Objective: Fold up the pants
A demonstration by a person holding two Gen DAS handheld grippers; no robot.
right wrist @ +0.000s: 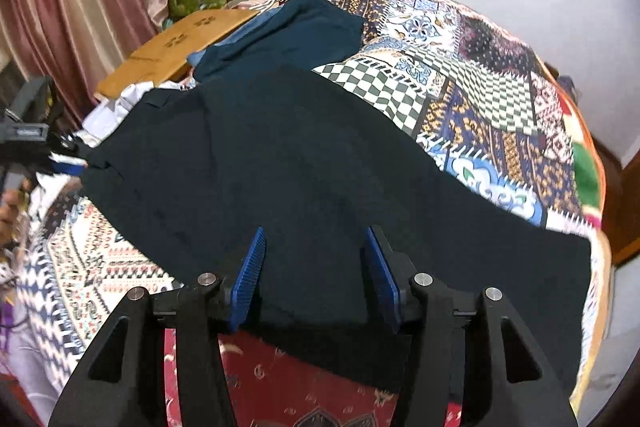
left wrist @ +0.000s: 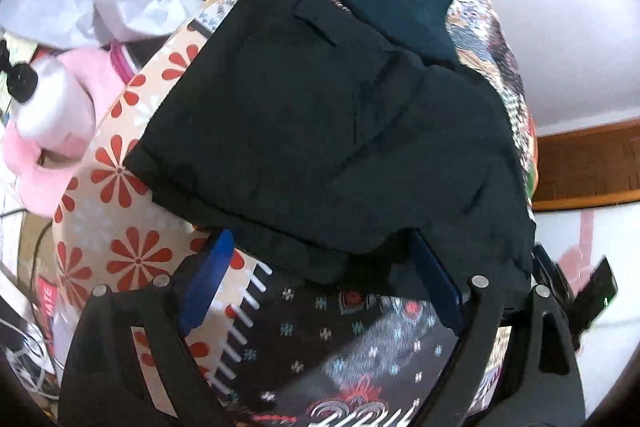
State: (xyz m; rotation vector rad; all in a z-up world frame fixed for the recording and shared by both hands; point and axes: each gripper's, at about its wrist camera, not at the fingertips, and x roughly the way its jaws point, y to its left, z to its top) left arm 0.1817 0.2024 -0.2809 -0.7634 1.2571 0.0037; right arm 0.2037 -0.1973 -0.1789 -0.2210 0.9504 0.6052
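The black pants [right wrist: 288, 163] lie on the bed [right wrist: 480, 75], just ahead of both grippers. The left gripper [left wrist: 320, 267] and right gripper [right wrist: 316, 251] are wide apart, holding nothing.

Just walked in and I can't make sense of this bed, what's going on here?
A person with a gripper in each hand is folding black pants on a patchwork bedspread. The left gripper and right gripper are both open, their blue fingers reaching over the near edges of the fabric. Another dark teal garment lies beyond the pants, and a pink plush toy sits off to one side.
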